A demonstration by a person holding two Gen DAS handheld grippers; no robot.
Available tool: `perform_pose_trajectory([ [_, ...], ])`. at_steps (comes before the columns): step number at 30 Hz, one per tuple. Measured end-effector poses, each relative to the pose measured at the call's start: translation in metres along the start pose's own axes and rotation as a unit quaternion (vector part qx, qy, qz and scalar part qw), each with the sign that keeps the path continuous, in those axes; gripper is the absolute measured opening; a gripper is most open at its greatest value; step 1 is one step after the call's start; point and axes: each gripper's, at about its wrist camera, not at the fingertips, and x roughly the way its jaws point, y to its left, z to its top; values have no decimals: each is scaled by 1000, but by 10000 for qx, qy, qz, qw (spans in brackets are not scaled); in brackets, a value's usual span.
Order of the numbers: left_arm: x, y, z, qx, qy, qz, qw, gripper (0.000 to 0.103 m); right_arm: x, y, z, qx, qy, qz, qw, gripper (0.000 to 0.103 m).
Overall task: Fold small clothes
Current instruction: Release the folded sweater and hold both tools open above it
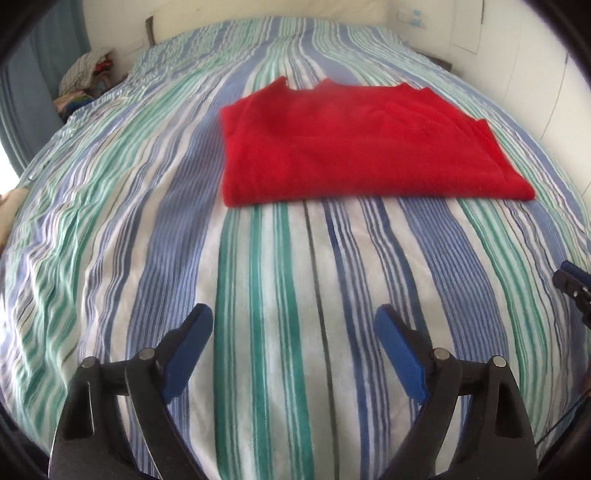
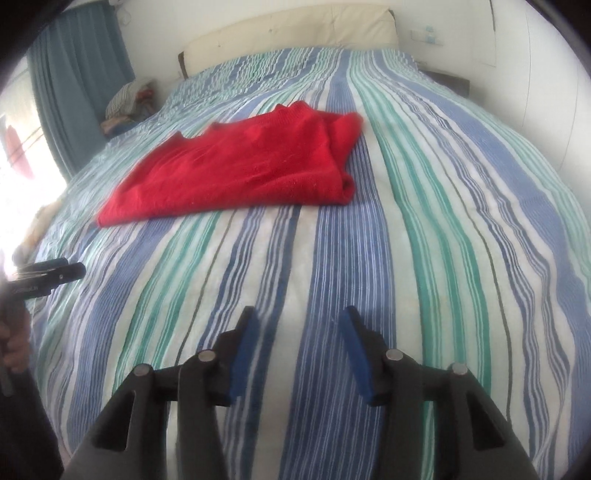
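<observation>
A red knitted garment (image 1: 362, 147) lies folded into a flat rectangle on the striped bedspread (image 1: 147, 229), ahead of both grippers. It also shows in the right wrist view (image 2: 243, 166), ahead and to the left, with a thick fold at its right end. My left gripper (image 1: 293, 314) is open and empty, hovering over the bedspread short of the garment's near edge. My right gripper (image 2: 299, 314) is open and empty, also short of the garment. Each gripper shows at the edge of the other's view: the right one (image 1: 570, 284), the left one (image 2: 48, 278).
A pile of clothes (image 1: 86, 79) sits at the bed's far left, by a blue curtain (image 2: 77, 74). A cream headboard (image 2: 288, 33) and white walls close off the far side. The person's hand (image 2: 14, 343) shows at the left edge.
</observation>
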Motion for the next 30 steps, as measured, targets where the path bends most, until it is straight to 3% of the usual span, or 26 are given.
perform_pose_trajectory([
  [2,14,-3,-6,-30,46,137,9999,97,2,-2,-6,-38,-64,-134,9999,49],
  [4,21,0,-13,-152,-32,117,9998,102,9,0,-12,-80,-53,-208,9997,54],
  [7,24,6,-20,-301,-132,-58,9994,102,19,2,-21,-188,-183,-196,9995,62],
  [30,22,0,-26,-256,-272,-12,9993,102,17,5,-28,-234,-432,-277,9984,63],
])
